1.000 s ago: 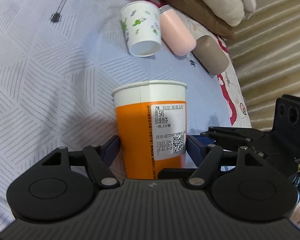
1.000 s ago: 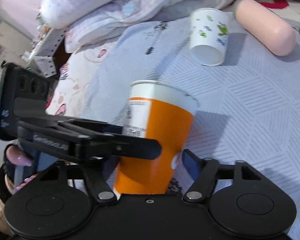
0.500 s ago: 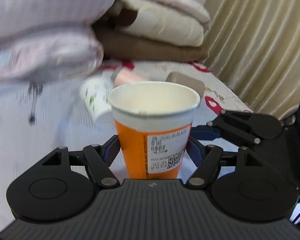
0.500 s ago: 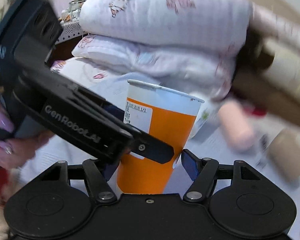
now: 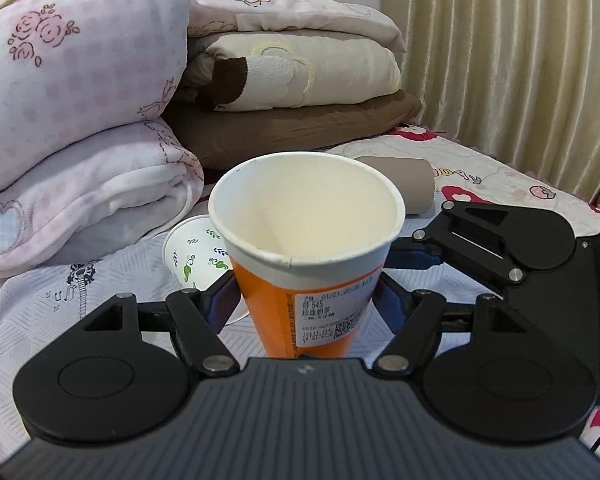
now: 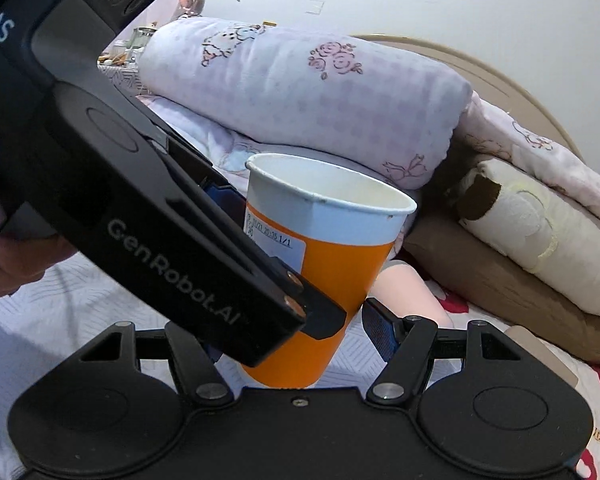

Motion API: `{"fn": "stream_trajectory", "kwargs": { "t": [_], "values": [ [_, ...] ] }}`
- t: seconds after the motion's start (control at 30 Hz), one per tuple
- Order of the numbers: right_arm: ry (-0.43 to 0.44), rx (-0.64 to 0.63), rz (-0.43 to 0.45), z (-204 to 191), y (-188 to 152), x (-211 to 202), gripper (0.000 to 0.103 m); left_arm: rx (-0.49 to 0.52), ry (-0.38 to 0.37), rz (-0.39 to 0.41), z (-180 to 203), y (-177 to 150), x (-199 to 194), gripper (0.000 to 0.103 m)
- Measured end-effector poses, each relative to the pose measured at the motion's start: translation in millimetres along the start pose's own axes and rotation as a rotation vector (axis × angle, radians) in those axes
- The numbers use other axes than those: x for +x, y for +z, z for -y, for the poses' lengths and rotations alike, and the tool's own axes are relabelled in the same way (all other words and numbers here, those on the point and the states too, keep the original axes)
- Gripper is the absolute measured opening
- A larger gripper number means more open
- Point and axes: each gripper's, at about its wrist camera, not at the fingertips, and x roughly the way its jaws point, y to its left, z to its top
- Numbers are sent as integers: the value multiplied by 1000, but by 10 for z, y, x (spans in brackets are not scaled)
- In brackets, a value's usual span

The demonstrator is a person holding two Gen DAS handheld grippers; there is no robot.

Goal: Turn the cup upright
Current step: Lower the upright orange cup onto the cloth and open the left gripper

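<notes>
An orange paper cup (image 5: 306, 280) with a white rim and a printed label stands mouth up, tilted slightly. My left gripper (image 5: 306, 300) is shut on its lower body, blue pads touching both sides. The cup (image 6: 324, 264) also sits between my right gripper's fingers (image 6: 374, 334); the right pad stands close to its side, the left pad is hidden behind the left gripper's body (image 6: 160, 224), so its grip is unclear. The right gripper (image 5: 420, 258) reaches in from the right in the left wrist view.
A white cup with green leaf print (image 5: 192, 252) lies on its side on the bed behind. A tan cylinder (image 5: 400, 184) and a pink one (image 6: 404, 292) lie on the sheet. Folded blankets and pillows (image 5: 80, 112) stack at the back; curtain (image 5: 520, 60) on the right.
Both grippers have tilted upward with the orange cup, so the view swung from the bed sheet to the pillows and curtain. The cup's mouth now faces up towards the left camera.
</notes>
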Motion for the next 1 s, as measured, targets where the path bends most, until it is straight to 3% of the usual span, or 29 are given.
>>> {"fn": "stream_trajectory", "kwargs": {
  "t": [0.63,0.77,1.0],
  "values": [
    [16,102,-15,19,-119,21,72,-50,-6,-54,29,-38,78,72],
    [18,119,-21,41,-95,-14,78,-107,-28,-70,-11,-4,-3,75],
    [24,206,-72,114,-53,-168,79,-188,-23,-139,-88,134,-255,76]
  ]
}}
